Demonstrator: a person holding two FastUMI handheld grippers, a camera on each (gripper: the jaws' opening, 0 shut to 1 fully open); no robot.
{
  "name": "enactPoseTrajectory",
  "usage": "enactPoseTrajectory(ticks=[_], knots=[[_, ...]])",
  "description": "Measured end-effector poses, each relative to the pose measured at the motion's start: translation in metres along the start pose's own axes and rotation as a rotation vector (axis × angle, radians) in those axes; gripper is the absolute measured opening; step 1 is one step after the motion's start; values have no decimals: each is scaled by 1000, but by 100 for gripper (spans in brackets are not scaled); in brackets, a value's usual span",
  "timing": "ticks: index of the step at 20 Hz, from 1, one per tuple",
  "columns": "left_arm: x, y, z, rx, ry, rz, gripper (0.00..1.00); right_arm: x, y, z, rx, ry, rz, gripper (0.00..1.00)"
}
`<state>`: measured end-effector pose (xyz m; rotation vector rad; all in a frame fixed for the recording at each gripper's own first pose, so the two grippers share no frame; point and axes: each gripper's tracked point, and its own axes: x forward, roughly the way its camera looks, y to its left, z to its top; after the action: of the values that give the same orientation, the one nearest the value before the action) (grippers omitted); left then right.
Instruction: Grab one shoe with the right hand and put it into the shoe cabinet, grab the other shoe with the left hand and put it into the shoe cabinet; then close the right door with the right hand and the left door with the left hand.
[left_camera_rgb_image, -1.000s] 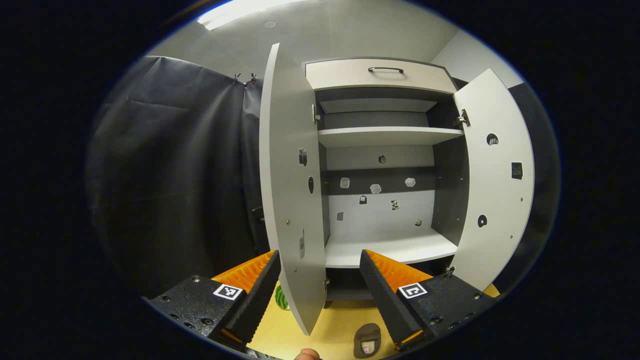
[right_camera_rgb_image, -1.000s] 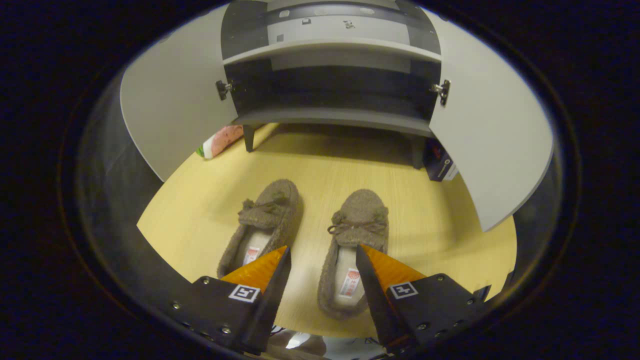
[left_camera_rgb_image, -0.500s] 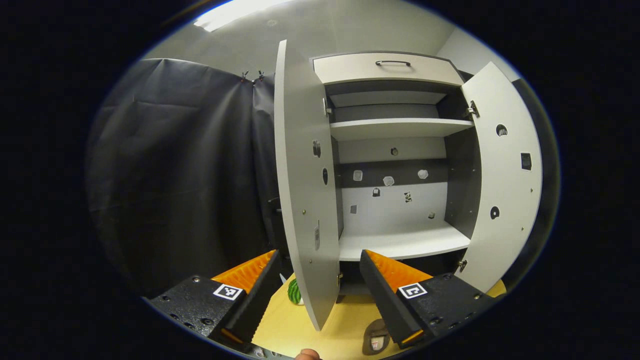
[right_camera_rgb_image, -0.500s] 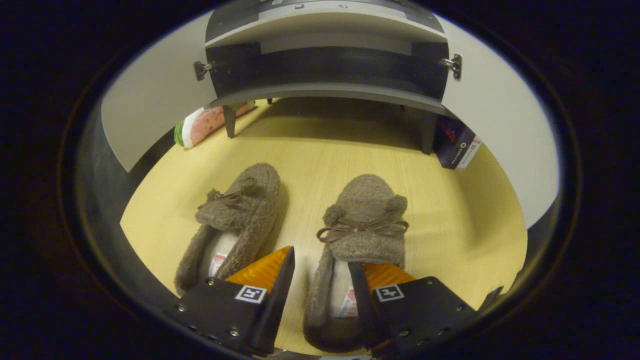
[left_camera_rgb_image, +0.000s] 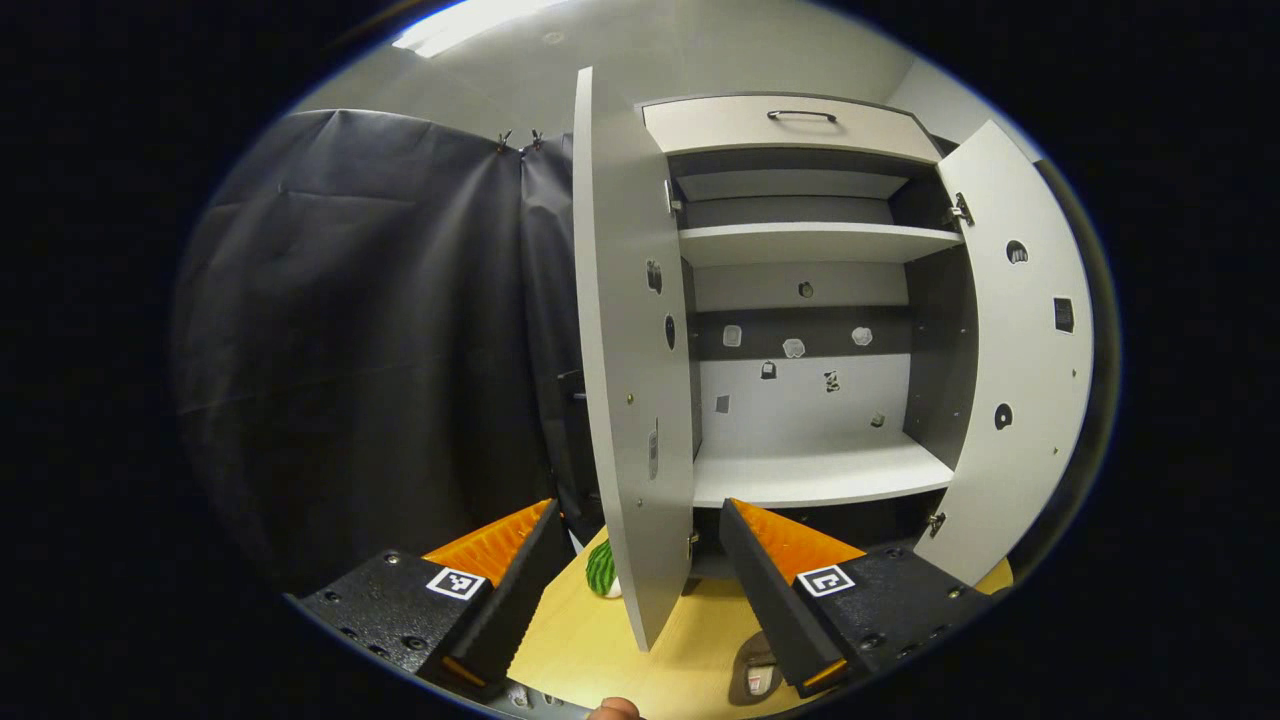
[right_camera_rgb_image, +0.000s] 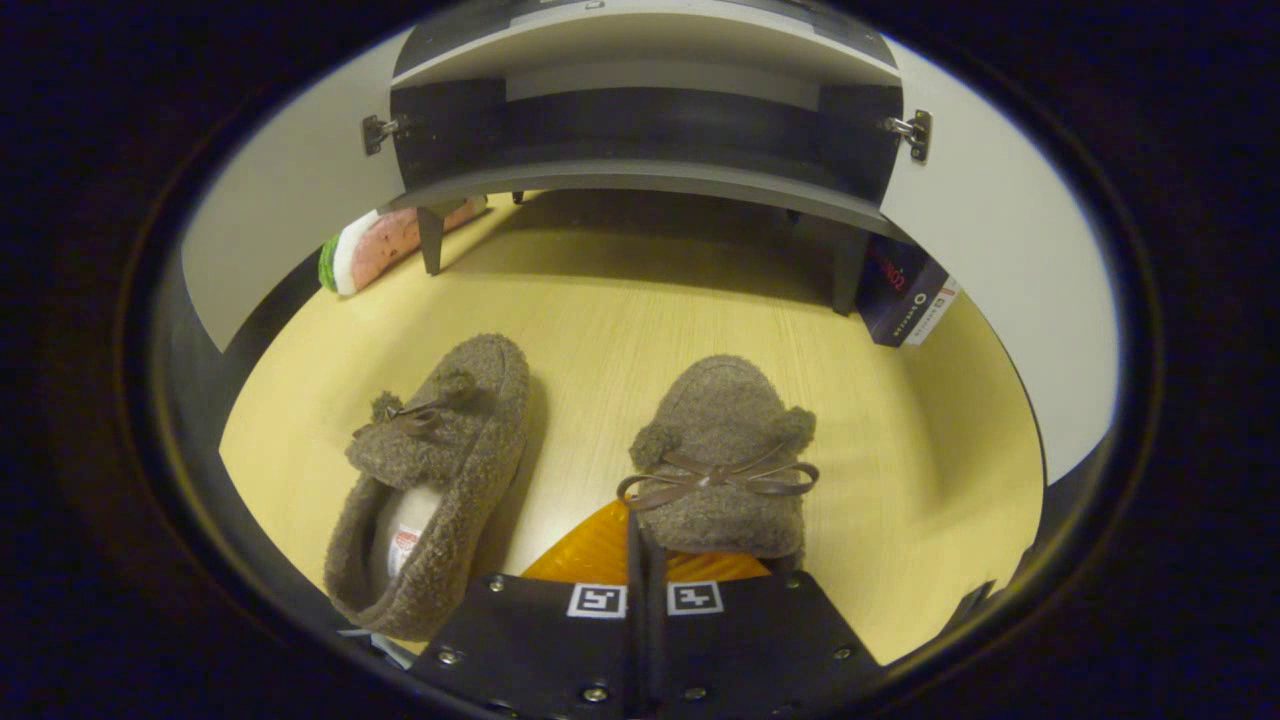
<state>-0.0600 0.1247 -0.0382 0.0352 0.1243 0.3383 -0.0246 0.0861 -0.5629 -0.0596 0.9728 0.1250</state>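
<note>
right gripper (right_camera_rgb_image: 640, 540): nearest item in the right gripper view. fingers drawn together on the side wall of the right shoe (right_camera_rgb_image: 722, 455), at the edge of its opening just behind the bow; grip appears to be on the fuzzy wall alone, the heel hidden beneath the gripper body.

right shoe: brown fleece slipper, toe pointing toward the shoe cabinet (right_camera_rgb_image: 640, 180), sole on the yellow floor (right_camera_rgb_image: 900, 440).

left shoe (right_camera_rgb_image: 432, 480): matching slipper, just beside the first, apart from it, toe angled slightly outward, untouched.

left gripper (left_camera_rgb_image: 635, 570): fingers spread wide, holding nothing, poised near the edge of the left door (left_camera_rgb_image: 625, 360) and facing the cabinet interior. a sliver of 1 slipper shows below it.

cabinet: both doors swung open, right door (left_camera_rgb_image: 1015, 350) wide. lower shelf (left_camera_rgb_image: 815, 475) and upper shelf (left_camera_rgb_image: 810, 240) bare; drawer with handle on top. low compartment near the floor also open.

other items: watermelon-slice toy (right_camera_rgb_image: 375, 245) by the left leg; dark box (right_camera_rgb_image: 905, 295) by the right leg.

step in hand, judged: lift of shoe 1. advice: soft wall may fold or slip, so keep the pinch firm, raise straight up until the sole clears the floor, keep clear of the neighbouring slipper, then carry forward between the 2 doors without brushing either edge, and set the sole flat well inside a shelf so the doors can shut.
</note>
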Motion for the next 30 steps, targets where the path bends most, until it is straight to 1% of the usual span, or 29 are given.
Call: enactPoseTrajectory(ticks=[1, 2, 4, 5, 8, 11, 14, 19, 22, 24, 27, 30], knots=[[1, -1, -1, -1, 1, -2, 98, -3, -3, 5, 12, -15, 1, 1], [3, -3, -2, -2, 3, -5, 98, -8, -7, 11, 26, -29, 3, 5], [4, -7, -5, -4, 9, -15, 98, -19, -12, 23, 53, -60, 13, 5], [5, -10, -6, -4, 12, -21, 98, -26, -16, 33, 55, -82, 10, 1], [10, -17, -11, 2, 19, -36, 98, -55, -22, 74, 61, -172, 15, 1], [14, -23, -16, 0, 29, -49, 98, -93, -25, 131, 47, -287, 17, 1], [16, -25, -19, -9, 38, -55, 98, -133, -23, 200, 18, -411, 15, 1], [18, -19, -23, -27, 46, -38, 98, -174, -14, 315, -9, -586, 34, 1], [18, -12, -25, -36, 53, -18, 98, -178, -20, 377, -25, -656, 6, 1], [15, -7, -27, -38, 56, 1, 98, -170, -22, 411, -23, -673, -5, 1], [14, 2, -32, -39, 71, 35, 98, -150, -31, 450, -21, -682, -30, 1], [11, 10, -39, -47, 96, 68, 98, -123, -40, 476, -20, -663, -53, 1]])
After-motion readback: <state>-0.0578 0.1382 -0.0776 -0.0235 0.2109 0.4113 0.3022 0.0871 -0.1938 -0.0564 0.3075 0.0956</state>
